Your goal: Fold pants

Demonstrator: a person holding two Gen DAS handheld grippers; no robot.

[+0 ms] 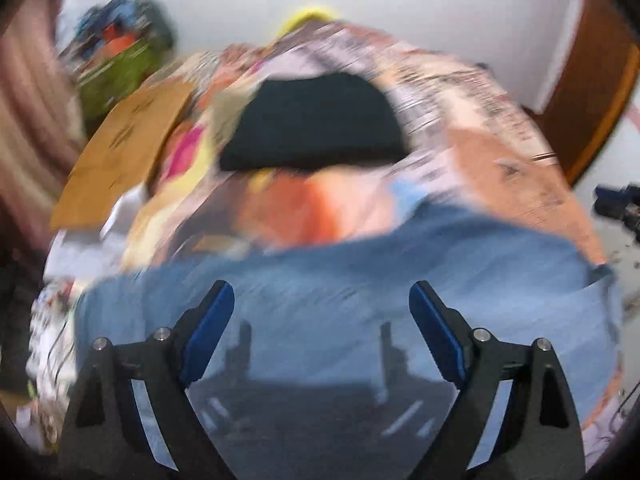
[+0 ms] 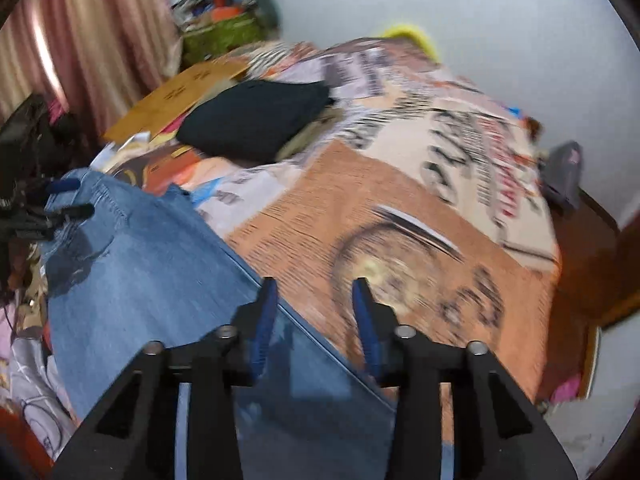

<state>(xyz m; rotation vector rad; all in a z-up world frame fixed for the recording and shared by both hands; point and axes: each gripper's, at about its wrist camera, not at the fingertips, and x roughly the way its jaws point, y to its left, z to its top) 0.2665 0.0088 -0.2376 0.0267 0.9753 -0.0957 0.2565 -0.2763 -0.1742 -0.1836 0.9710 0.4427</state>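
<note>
At the left, the left gripper (image 1: 322, 300) hangs above the blue jeans (image 1: 340, 280) with its jaws spread wide and nothing between the pads. The jeans lie flat across the near edge of the printed bedspread (image 2: 400, 220), with a folded black garment (image 2: 256, 120) farther back and a cardboard sheet (image 2: 180, 96) beside it. At the right, the right gripper (image 2: 314, 300) is partly open over the jeans' right edge, gripping nothing.

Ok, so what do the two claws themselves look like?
Both match: the left claw and right claw have matte black angular frames with triangular cutouts, round silver pivot bolts, and long blue pads lining the fingers' inner faces. No cables, markings or sleeves show.
</note>
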